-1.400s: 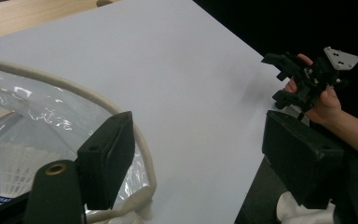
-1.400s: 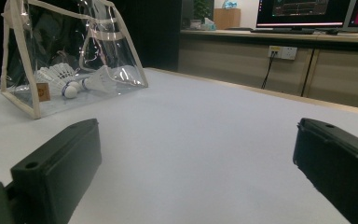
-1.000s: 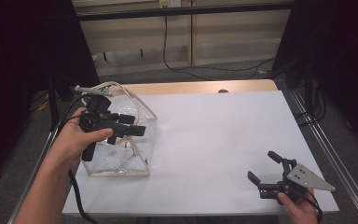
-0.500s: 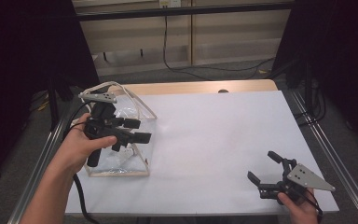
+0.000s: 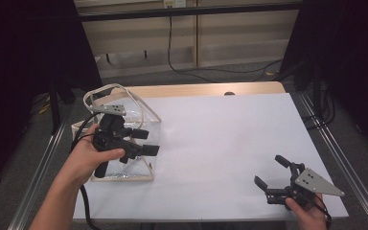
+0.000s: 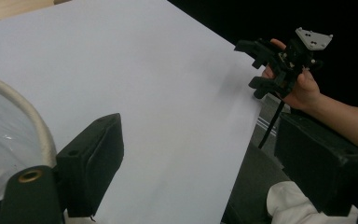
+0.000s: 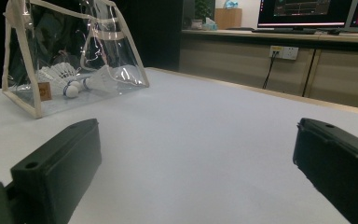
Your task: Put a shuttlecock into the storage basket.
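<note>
Clear bag (image 5: 124, 139) at table's left, left gripper (image 5: 143, 142) above it, jaws open

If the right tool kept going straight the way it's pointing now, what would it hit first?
Probably nothing soon. The right tool is open and aims over bare white table. The clear bag with shuttlecocks sits left of that line, so it would likely pass beside it, though depth is unclear.

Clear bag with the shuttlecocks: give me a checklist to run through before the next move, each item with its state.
1. Clear bag upright on the table: ok.
2. Shuttlecocks inside the bag: ok.
3. Left gripper open, nothing between its jaws: ok.
4. Right gripper open and empty: ok.
5. Right gripper apart from the bag: ok.
6. Bag's top open: cannot tell.
</note>
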Available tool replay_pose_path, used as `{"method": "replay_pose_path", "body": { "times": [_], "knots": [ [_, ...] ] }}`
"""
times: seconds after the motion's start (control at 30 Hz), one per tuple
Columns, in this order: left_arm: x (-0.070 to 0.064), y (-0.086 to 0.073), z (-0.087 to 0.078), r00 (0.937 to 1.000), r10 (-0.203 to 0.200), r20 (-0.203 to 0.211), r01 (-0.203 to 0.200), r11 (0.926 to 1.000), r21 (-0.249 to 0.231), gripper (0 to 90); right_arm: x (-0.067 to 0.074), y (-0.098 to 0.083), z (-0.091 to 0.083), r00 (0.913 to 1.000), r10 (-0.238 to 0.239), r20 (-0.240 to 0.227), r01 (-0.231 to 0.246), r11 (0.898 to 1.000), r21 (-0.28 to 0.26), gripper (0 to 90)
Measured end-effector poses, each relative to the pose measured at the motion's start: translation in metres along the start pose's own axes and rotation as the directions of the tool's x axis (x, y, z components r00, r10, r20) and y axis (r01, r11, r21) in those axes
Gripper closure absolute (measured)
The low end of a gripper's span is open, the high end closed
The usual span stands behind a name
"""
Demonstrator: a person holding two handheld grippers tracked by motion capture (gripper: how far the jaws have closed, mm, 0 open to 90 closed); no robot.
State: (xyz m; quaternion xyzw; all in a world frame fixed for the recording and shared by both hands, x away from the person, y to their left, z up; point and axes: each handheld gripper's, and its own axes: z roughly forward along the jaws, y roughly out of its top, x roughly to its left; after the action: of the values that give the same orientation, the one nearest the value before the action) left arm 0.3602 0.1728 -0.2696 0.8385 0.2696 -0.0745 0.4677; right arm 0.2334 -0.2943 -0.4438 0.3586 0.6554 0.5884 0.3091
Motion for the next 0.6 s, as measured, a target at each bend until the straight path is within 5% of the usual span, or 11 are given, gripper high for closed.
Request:
{"method": "replay_pose_path", "body": {
  "times": [0.6],
  "knots": [
    [-0.001,-0.015,0.011,0.9994,0.036,-0.001,-0.036,0.9988,0.035,15.2,0.0,0.0,0.0,1.0,0.001,0.0,-0.001,1.0,-0.001,0.7]
  ]
}}
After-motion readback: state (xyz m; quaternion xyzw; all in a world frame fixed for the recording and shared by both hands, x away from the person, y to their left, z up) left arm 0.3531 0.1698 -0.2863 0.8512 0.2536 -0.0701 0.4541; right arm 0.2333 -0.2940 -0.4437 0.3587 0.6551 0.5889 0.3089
